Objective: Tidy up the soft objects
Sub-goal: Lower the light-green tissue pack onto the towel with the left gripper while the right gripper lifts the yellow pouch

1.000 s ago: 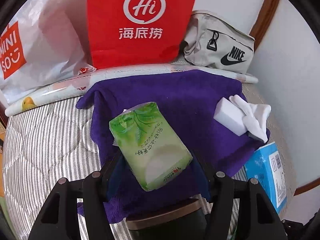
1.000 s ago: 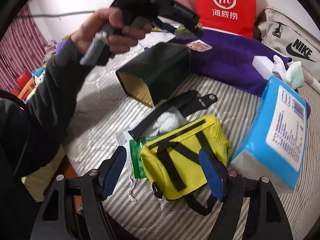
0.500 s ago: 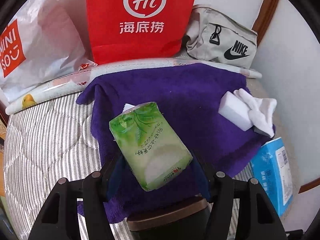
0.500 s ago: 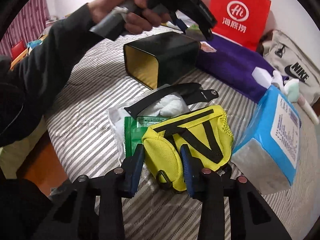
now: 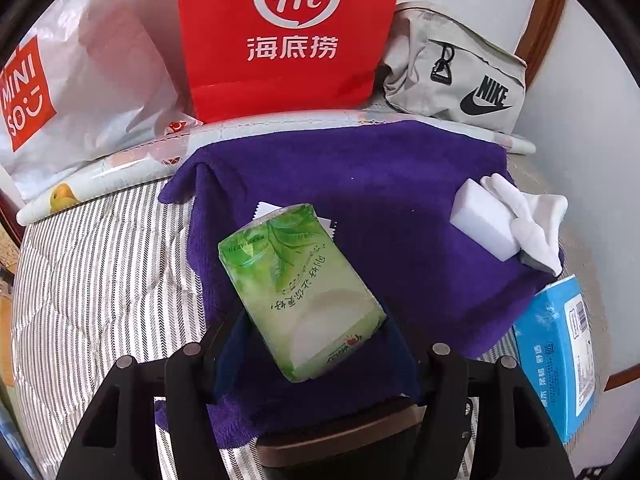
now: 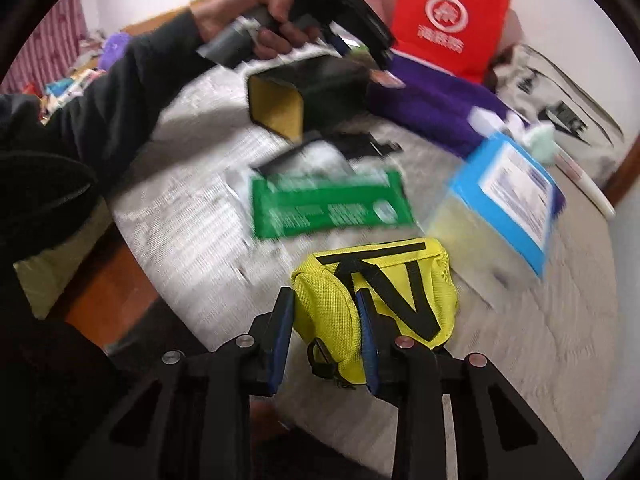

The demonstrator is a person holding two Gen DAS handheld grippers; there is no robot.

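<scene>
Domestic bedroom: striped quilted mattress (image 5: 100,272) against a white wall, shopping bags (image 5: 280,32) and a waist bag (image 5: 456,76) piled at its head.

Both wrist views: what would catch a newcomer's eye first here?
Probably the yellow pouch low in the right wrist view: the right tongs pinch one end, jaws closing. In the left wrist view, the left tongs hold a green tissue pack above the purple towel, with the red paper bag standing behind.
</scene>
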